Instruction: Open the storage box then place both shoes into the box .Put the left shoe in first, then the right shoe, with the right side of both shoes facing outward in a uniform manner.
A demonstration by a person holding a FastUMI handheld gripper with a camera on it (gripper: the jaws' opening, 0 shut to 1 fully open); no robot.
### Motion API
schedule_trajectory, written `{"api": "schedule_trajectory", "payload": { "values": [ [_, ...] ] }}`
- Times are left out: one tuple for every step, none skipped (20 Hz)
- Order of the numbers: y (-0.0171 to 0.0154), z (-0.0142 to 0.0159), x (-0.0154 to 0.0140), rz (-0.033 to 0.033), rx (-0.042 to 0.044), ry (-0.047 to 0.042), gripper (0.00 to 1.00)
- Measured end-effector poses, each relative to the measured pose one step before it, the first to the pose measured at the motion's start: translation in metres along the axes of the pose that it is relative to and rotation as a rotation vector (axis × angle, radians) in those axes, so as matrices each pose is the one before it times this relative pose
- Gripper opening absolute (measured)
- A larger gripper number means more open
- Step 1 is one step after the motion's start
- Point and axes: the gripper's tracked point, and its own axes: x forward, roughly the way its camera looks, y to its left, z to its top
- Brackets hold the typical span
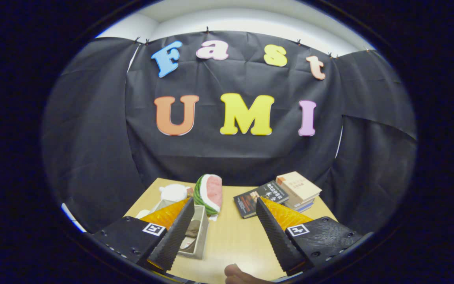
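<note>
My gripper (225, 205) is open, held high above the wooden table (231, 240), with nothing between its fingers. A white storage box (197, 236) stands open on the table, partly hidden behind the left finger (173, 232). Inside the box I see part of a brownish shoe (191, 230); how many shoes lie in it I cannot tell. The right finger (274, 232) hangs over bare tabletop.
A watermelon-slice plush (210, 193) lies just beyond the box, with a white plush (174, 192) to its left. A dark book (260, 198) and a stack of books (298, 189) sit at the far right. Part of a hand (239, 275) shows near the table's front edge.
</note>
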Motion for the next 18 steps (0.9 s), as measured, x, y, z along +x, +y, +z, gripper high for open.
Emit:
{"api": "schedule_trajectory", "payload": {
  "values": [
    [-0.01141, 0.01205, -0.0124, -0.00627, 0.00269, -0.04386, 0.96],
    [-0.01051, 0.01303, -0.01023, -0.00318, 0.00132, -0.0547, 0.96],
    [-0.01124, 0.01355, -0.00865, -0.01027, -0.0025, -0.05172, 0.96],
    [-0.01299, 0.00958, -0.01008, -0.01653, 0.00007, -0.03801, 0.96],
    [-0.00933, 0.00381, -0.00885, -0.01248, 0.00592, -0.02008, 0.96],
    [-0.00262, 0.00014, -0.0081, 0.00337, 0.00729, -0.01246, 0.96],
    [-0.00264, 0.00113, -0.00454, 0.00432, 0.00312, -0.00509, 0.96],
    [-0.00877, 0.00042, -0.00242, -0.00944, -0.00468, -0.00519, 0.96],
    [-0.00632, -0.00115, -0.00234, -0.00934, -0.0007, 0.00152, 0.96],
    [-0.00114, 0.00549, -0.00621, -0.00233, -0.00095, -0.00873, 0.96],
    [-0.00306, 0.00104, -0.00068, -0.00288, -0.00165, -0.00727, 0.96],
    [-0.00415, -0.00101, 0.00165, -0.0071, 0.00126, -0.00081, 0.96],
    [-0.00416, -0.00266, -0.00055, -0.0096, 0.0052, 0.00759, 0.96],
    [-0.00019, -0.00313, 0.0024, -0.0005, 0.00352, 0.00952, 0.96],
    [-0.00039, -0.00413, -0.00021, 0.00076, -0.00289, 0.01088, 0.96],
    [-0.00098, -0.00027, 0.00125, -0.00233, -0.00388, 0.00496, 0.96],
    [-0.00042, -0.0006, 0.00026, -0.00389, -0.00296, -0.00014, 0.96],
    [0.00121, -0.00067, 0.00005, -0.00251, -0.00355, -0.00058, 0.96]
  ]
}}
